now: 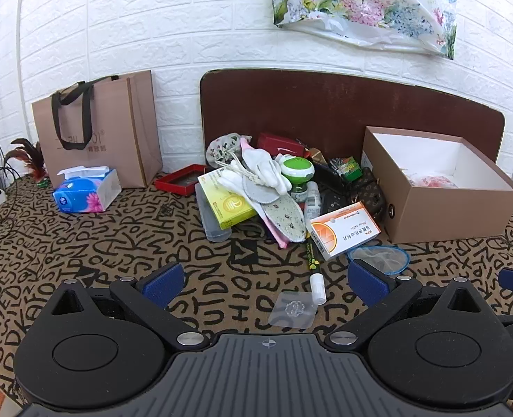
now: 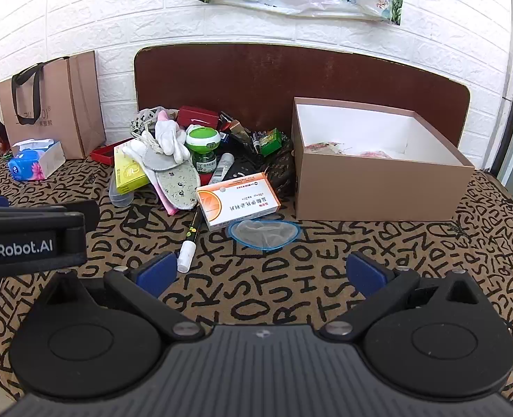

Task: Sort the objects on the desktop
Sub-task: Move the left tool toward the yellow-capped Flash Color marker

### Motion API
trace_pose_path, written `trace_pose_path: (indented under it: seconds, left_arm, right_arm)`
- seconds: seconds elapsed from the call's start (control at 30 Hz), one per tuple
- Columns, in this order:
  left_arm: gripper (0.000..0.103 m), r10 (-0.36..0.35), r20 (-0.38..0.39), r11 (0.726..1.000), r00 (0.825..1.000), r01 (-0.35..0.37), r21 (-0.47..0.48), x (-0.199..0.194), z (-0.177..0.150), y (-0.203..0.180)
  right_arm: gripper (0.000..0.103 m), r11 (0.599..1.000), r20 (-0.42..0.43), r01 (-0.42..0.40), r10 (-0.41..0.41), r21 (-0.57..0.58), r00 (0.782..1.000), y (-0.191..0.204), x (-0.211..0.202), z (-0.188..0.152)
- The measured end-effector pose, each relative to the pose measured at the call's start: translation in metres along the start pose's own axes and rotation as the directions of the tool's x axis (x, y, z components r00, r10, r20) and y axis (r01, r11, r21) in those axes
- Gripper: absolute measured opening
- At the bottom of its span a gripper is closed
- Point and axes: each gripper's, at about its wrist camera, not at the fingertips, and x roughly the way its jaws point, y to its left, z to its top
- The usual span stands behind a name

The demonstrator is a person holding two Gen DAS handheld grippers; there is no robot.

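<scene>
A heap of small objects lies mid-table: an orange-and-white medicine box [image 1: 343, 230] [image 2: 238, 198], a yellow box [image 1: 225, 198] [image 2: 128, 173], insoles [image 1: 284, 217] [image 2: 178, 186], white gloves [image 1: 265, 170] [image 2: 169, 139], a green-capped bottle [image 1: 297, 173] [image 2: 202, 146], a black pen with white cap [image 1: 313, 271] [image 2: 190, 239] and a blue-rimmed mesh strainer [image 1: 381, 259] [image 2: 265, 232]. A clear sticker [image 1: 293, 309] lies between my left gripper's fingers. My left gripper [image 1: 266, 285] is open and empty before the heap. My right gripper [image 2: 261, 272] is open and empty, just short of the strainer.
An open brown cardboard box [image 1: 440, 208] [image 2: 378, 187] stands at the right with a few items inside. A brown paper bag [image 1: 99, 132] [image 2: 53, 104] and a blue tissue pack [image 1: 84, 193] [image 2: 33, 163] are at the left. A dark board [image 1: 343, 104] leans on the brick wall.
</scene>
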Motion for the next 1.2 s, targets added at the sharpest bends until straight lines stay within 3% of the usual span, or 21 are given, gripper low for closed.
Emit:
trace_pose_path:
  seconds: [0.83,1.2]
  left_arm:
    - [0.103,0.009,-0.02,1.0,1.0,-0.009,-0.001,0.009,0.002,0.005]
    - [0.103,0.007,-0.062,1.0,0.998,-0.008,-0.007,0.038,0.01,0.008]
  right_arm:
    - [0.103,1.0,-0.004,-0.022,0.021,-0.006,1.0,0.004,0.007,0.003]
    - [0.103,0.999,-0.03,-0.041,0.041,-0.017,0.999,0.008,0.029,0.011]
